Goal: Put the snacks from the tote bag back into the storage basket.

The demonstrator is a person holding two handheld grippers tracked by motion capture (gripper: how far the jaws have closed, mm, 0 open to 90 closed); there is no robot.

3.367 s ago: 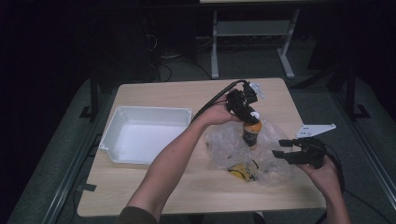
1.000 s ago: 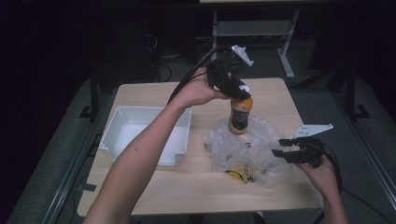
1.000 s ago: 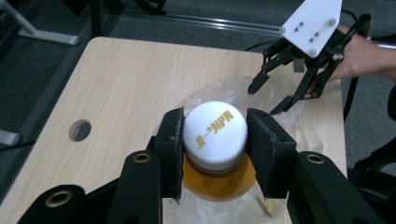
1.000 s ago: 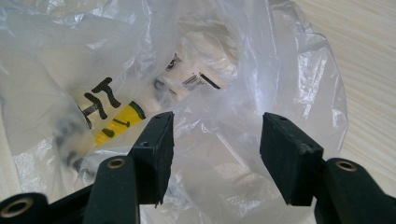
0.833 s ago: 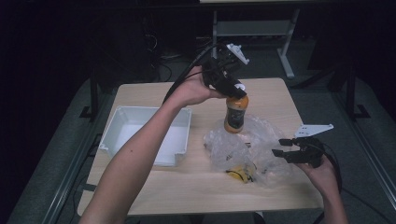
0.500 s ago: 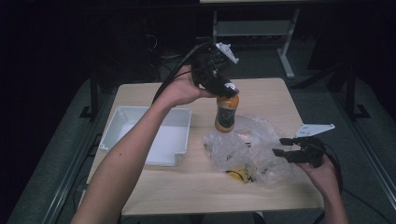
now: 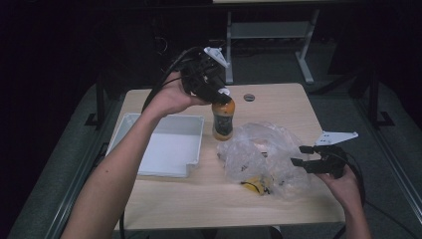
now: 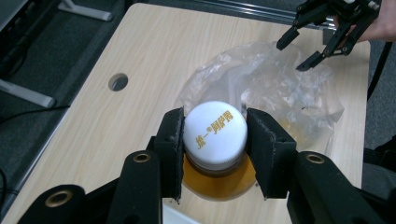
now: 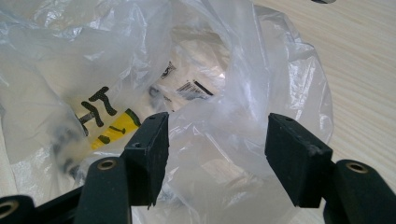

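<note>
We hold the left tool point(image 7: 219, 94) clamped on the white cap of an orange drink bottle point(image 7: 222, 119). In the left gripper view both pads press the cap sides, gold lettering on top readable, amber liquid showing under the cap. Bottle hangs upright in the air, just left of the clear plastic bag point(image 7: 261, 154) & above the desk point(image 7: 278, 99), between bag & white tray point(image 7: 159, 149). Its base looks clear of the desk top, tho we can't be 100% sure from the high view.

Right tool point(image 7: 303, 155) sits at the bag's right edge, jaws apart & pointing at the bag. They've just been opening; in the right gripper view crumpled bag film lies between the pads point(image 9: 152, 140) but they don't pinch it. Thru the film we see a yellow pack w/ black print and a white label w/ barcode, both inside the bag. In the high view the yellow item point(image 7: 256, 184) lies at the bag's near side.

Tray lies flat, left of the bag, nothing in it that we can make out. Small round cable hole point(image 7: 249, 96) in the desk sits beyond the bag, just right of the bottle cap.
</note>
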